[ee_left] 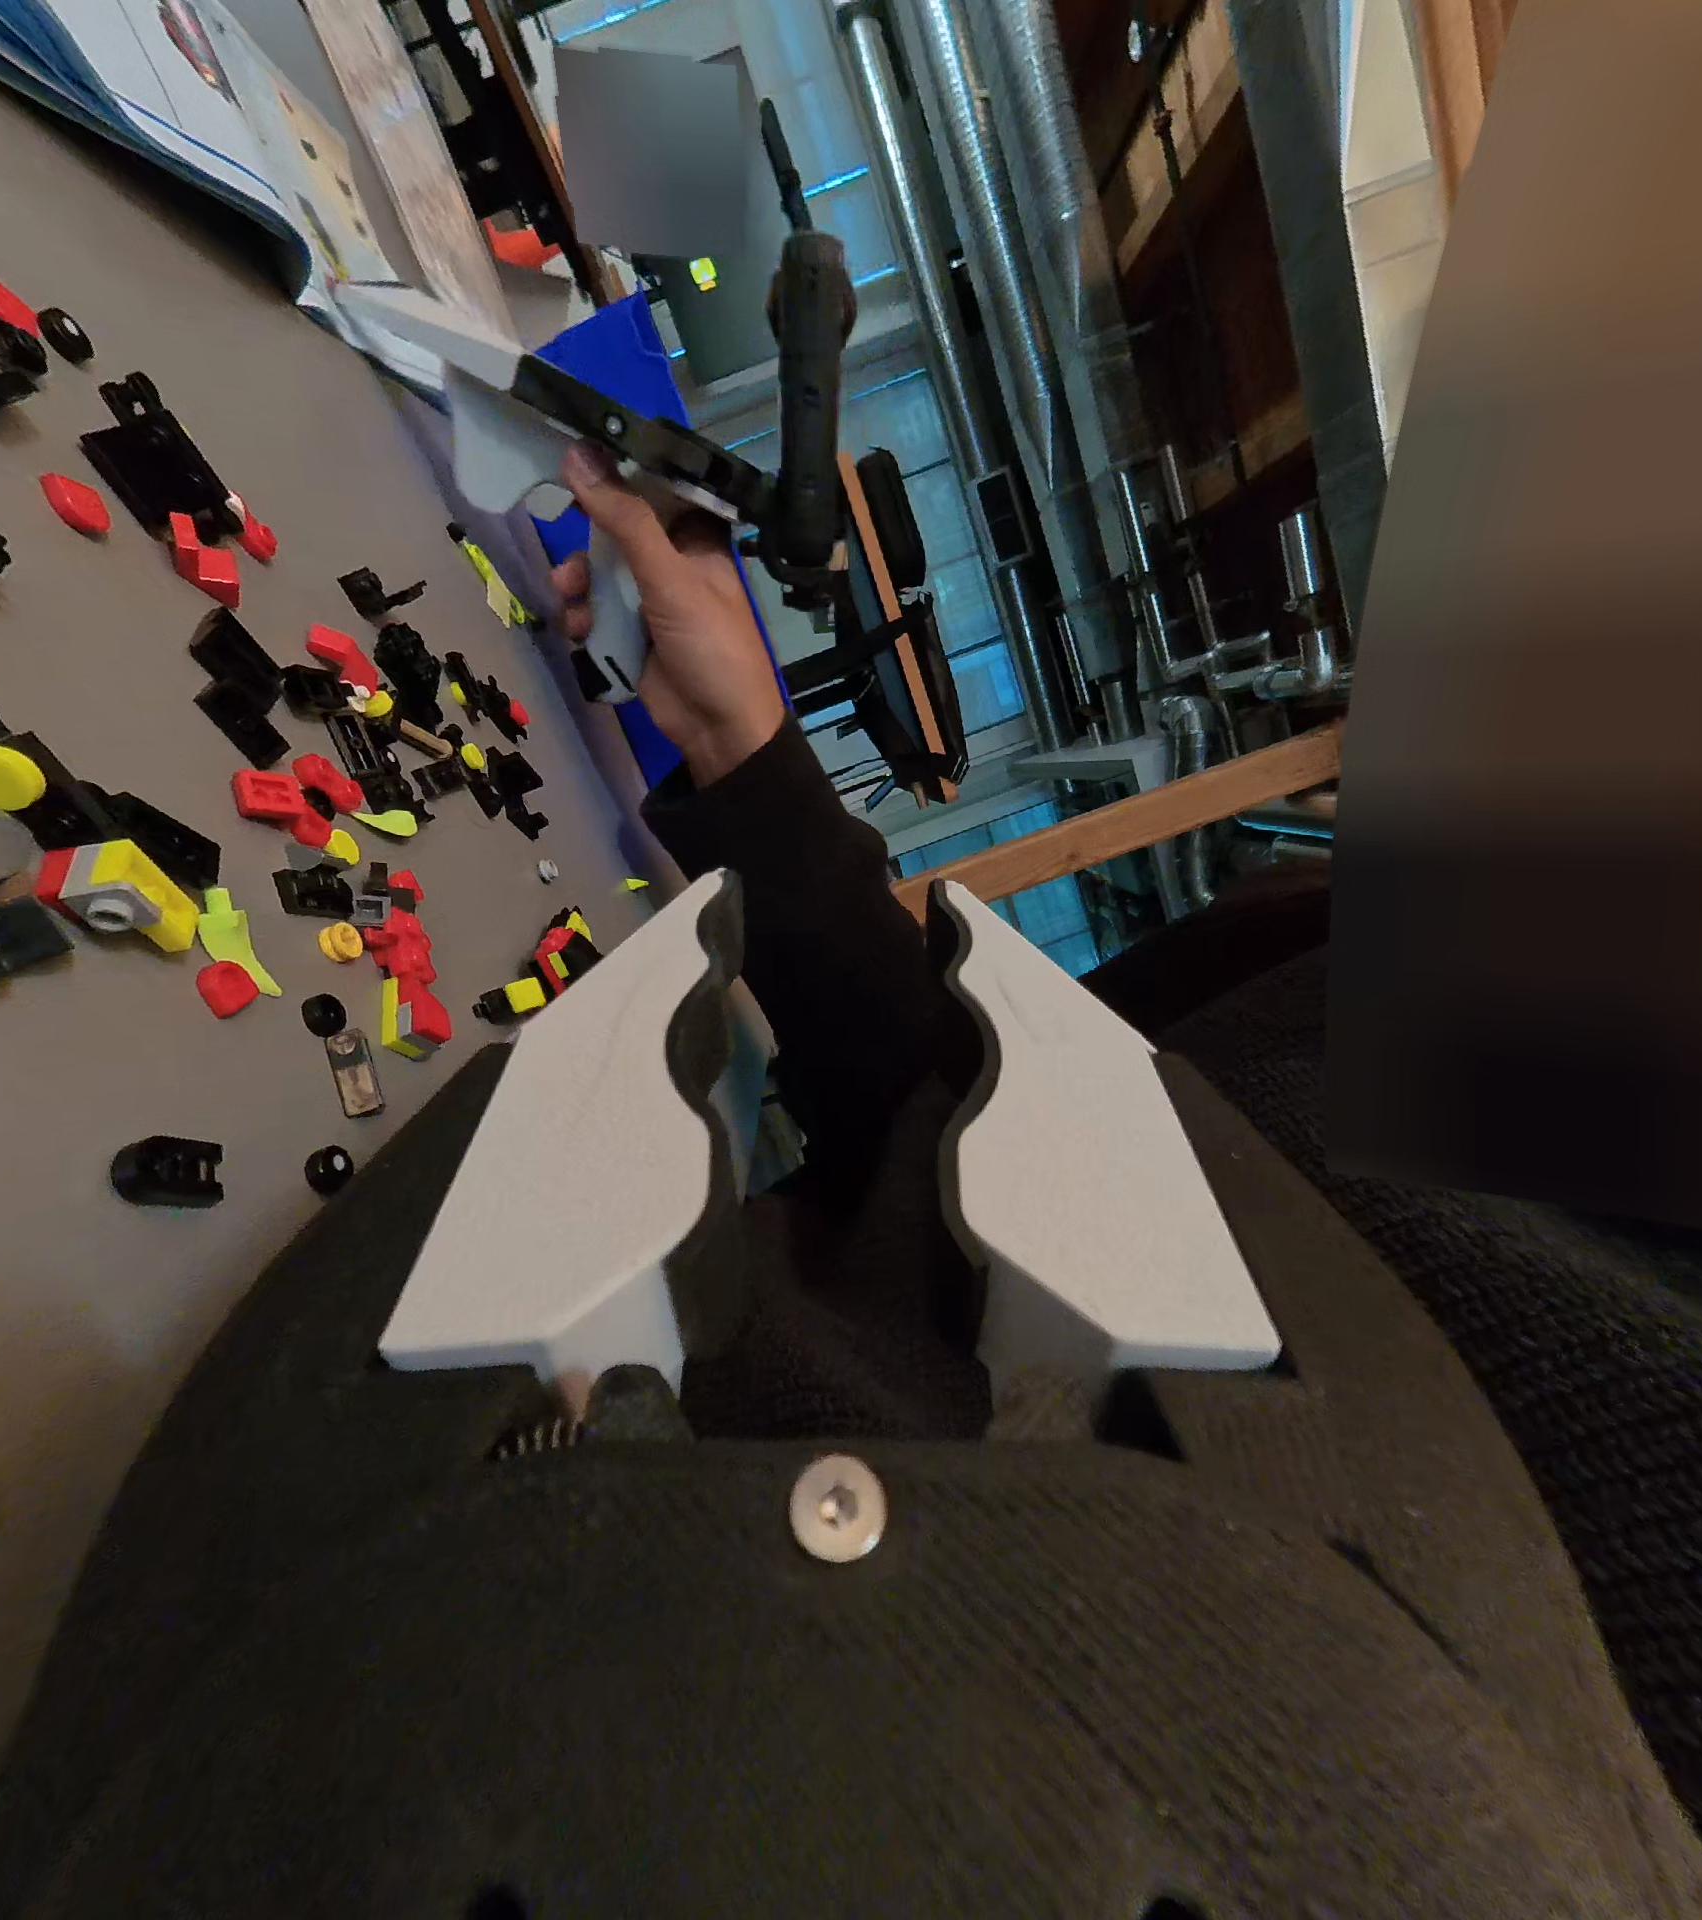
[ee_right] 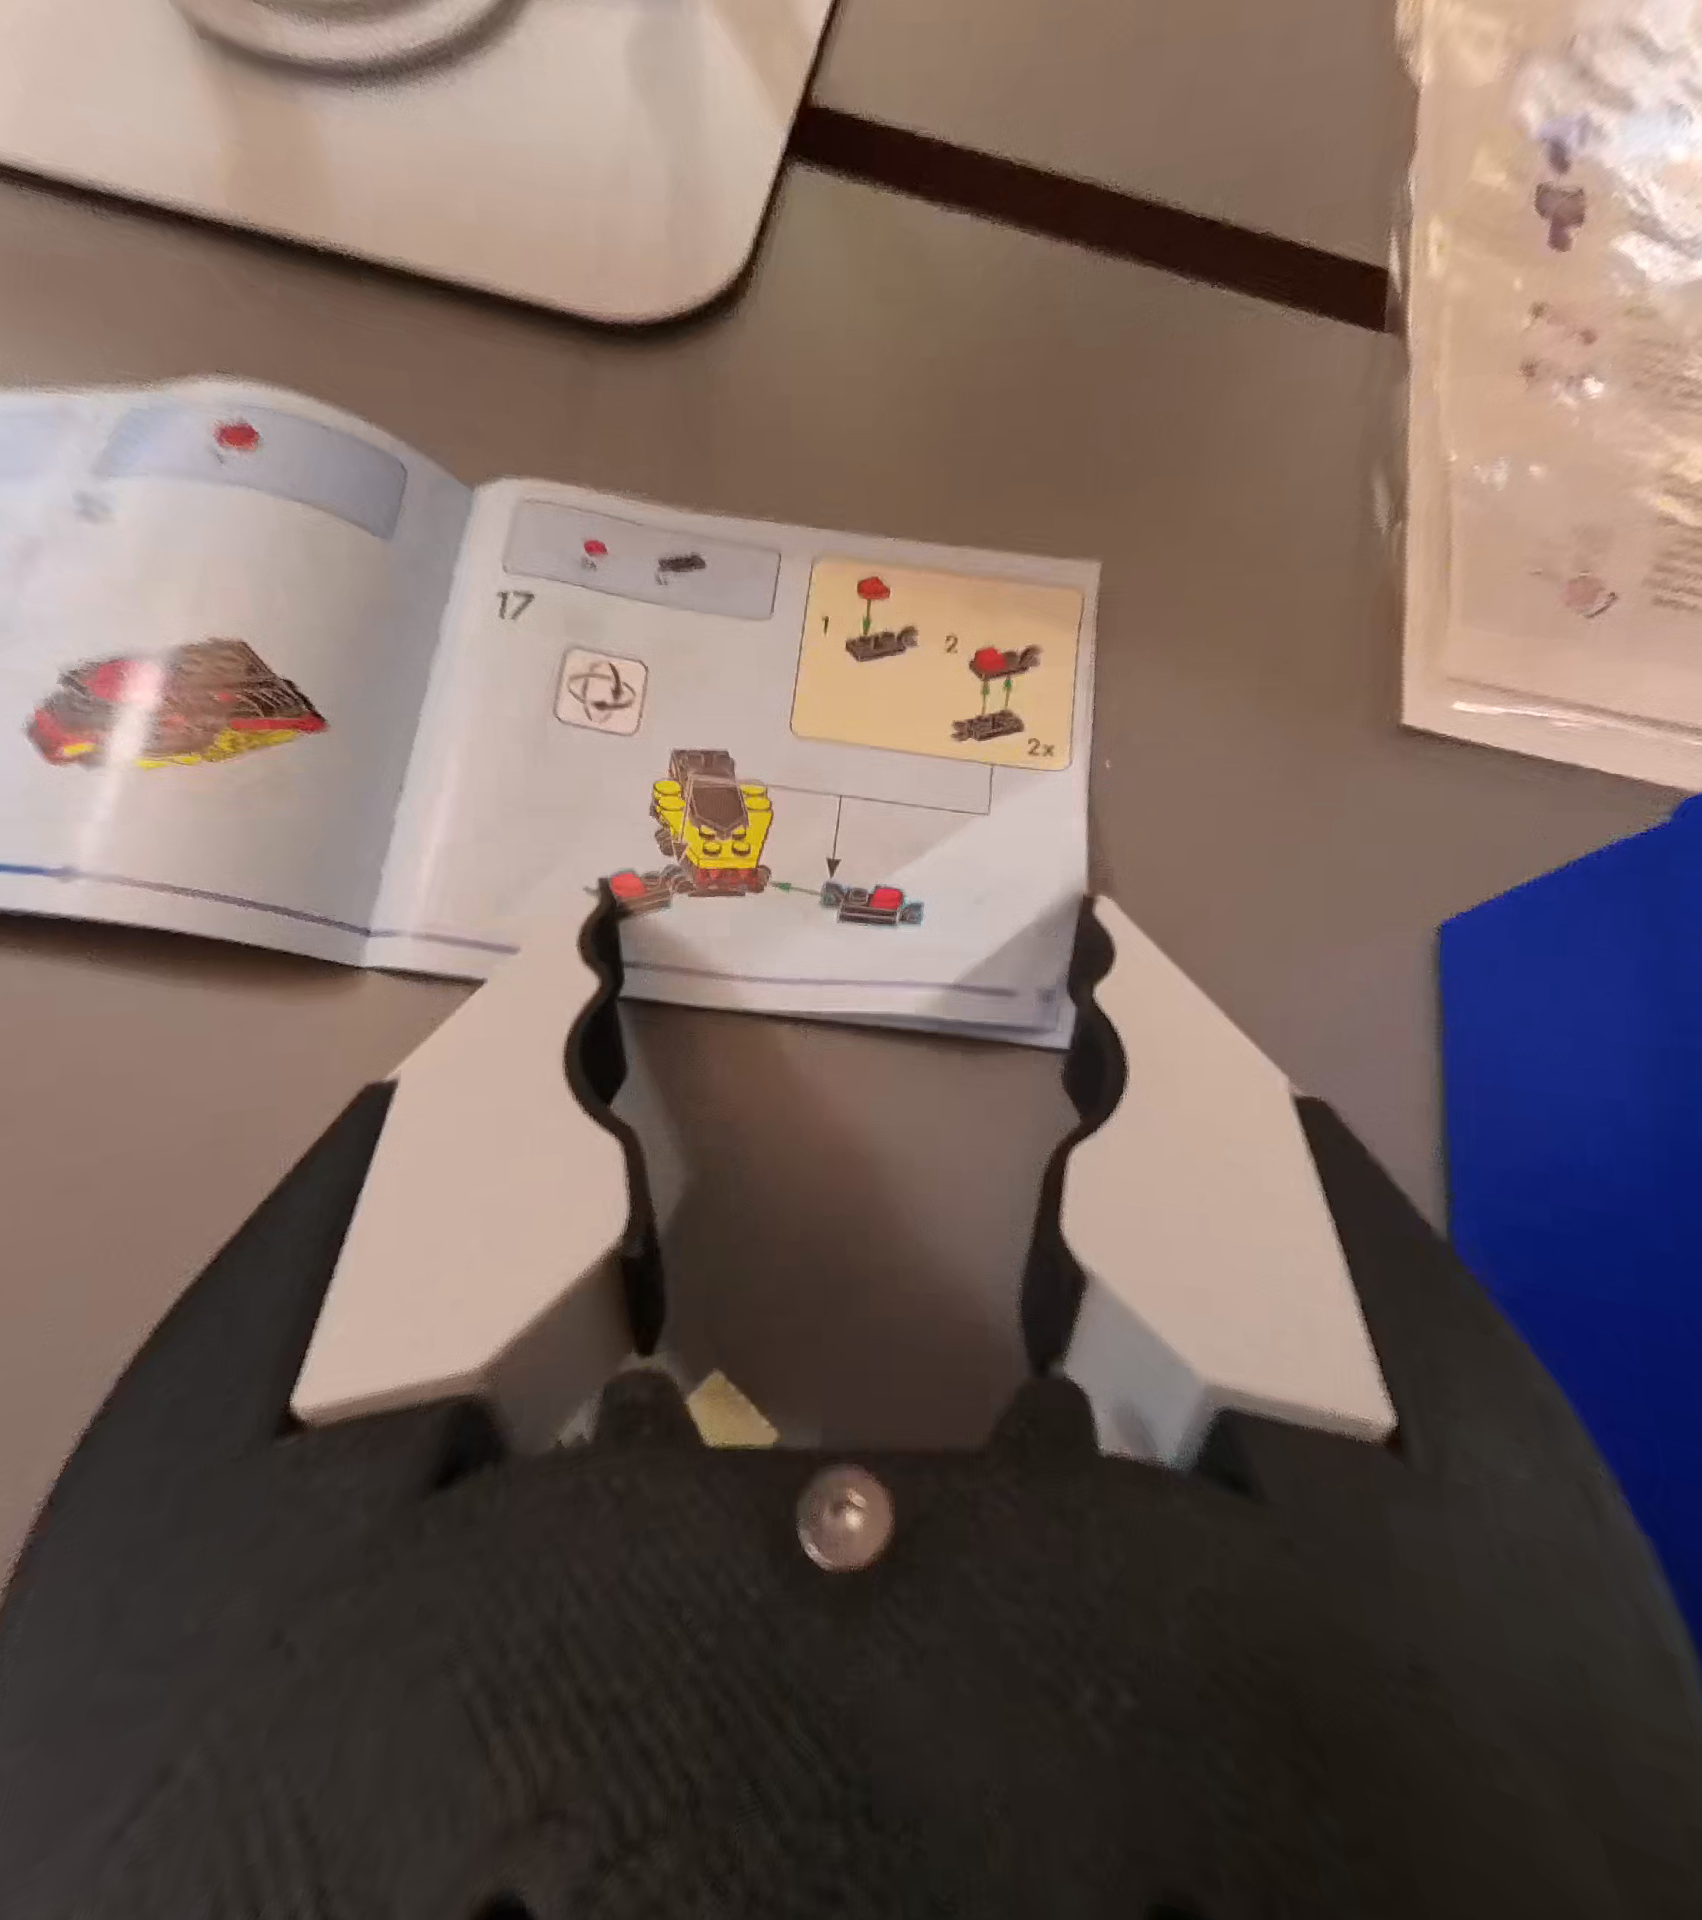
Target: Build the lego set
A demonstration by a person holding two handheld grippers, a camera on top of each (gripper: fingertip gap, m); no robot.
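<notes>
Hovering empty: right gripper [ee_right: 842,935] wide over instruction booklet [ee_right: 514,707]; left gripper [ee_left: 831,904] parted, idle. Loose Lego pieces [ee_left: 234,727]: light, rigid, slippery; pinch flat sides.

Instruction booklet [ee_right: 473,727] cut off at left edge, its left page blurred.

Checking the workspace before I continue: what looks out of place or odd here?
Nothing stands out. Loose lego pieces lie scattered on the table, the instruction booklet lies open and flat, and both hand-held grippers are open and empty.
</notes>
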